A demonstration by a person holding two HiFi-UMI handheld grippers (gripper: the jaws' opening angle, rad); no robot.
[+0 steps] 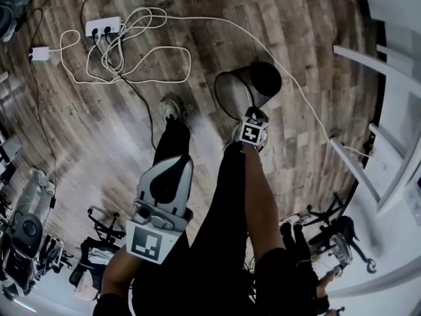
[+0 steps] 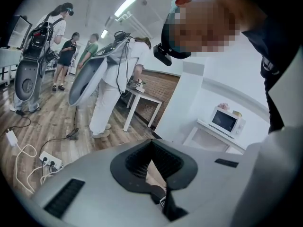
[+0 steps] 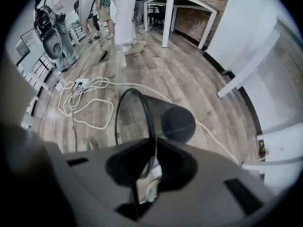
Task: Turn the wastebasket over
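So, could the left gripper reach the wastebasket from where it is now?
Probably not yet: the left gripper hangs shut by the person's leg, well short of the wastebasket, whose rim the right gripper clamps. Little but floor lies between.

Power strip (image 1: 103,26), looped white cable (image 1: 135,52) on floor (image 1: 296,18).
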